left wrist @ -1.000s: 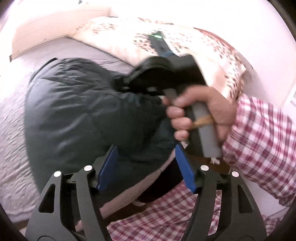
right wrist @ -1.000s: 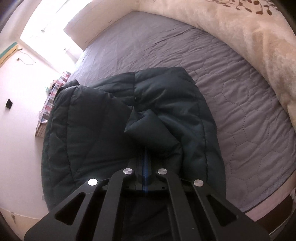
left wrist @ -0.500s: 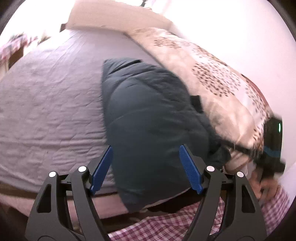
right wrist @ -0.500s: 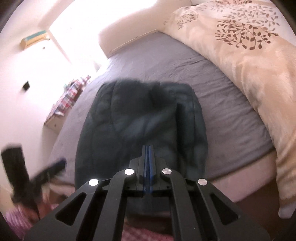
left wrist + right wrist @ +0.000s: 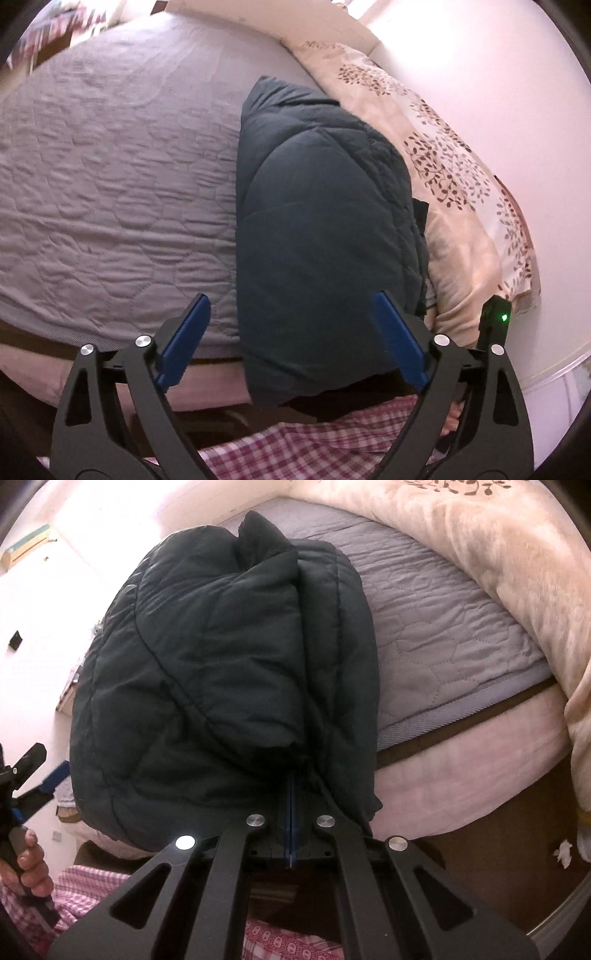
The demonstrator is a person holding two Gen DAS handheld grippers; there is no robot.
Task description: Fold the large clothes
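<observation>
**Jacket hem pinched, other tool released**

While the dark quilted jacket (image 5: 321,229) lay folded on the grey bed (image 5: 110,177), near edge overhanging, the right tool (image 5: 291,812) was clamped on fabric at that edge, probably to keep the fold from springing back. The left tool (image 5: 291,339) had just been opening; its blue pads (image 5: 183,343) stood wide, nothing gripped between them, the jacket lying beyond. Floral duvet (image 5: 443,155) was bunched beside the jacket.

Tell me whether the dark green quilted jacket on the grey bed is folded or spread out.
Folded: the dark green quilted jacket lies as a compact, doubled-over bundle at the bed's near edge.
</observation>
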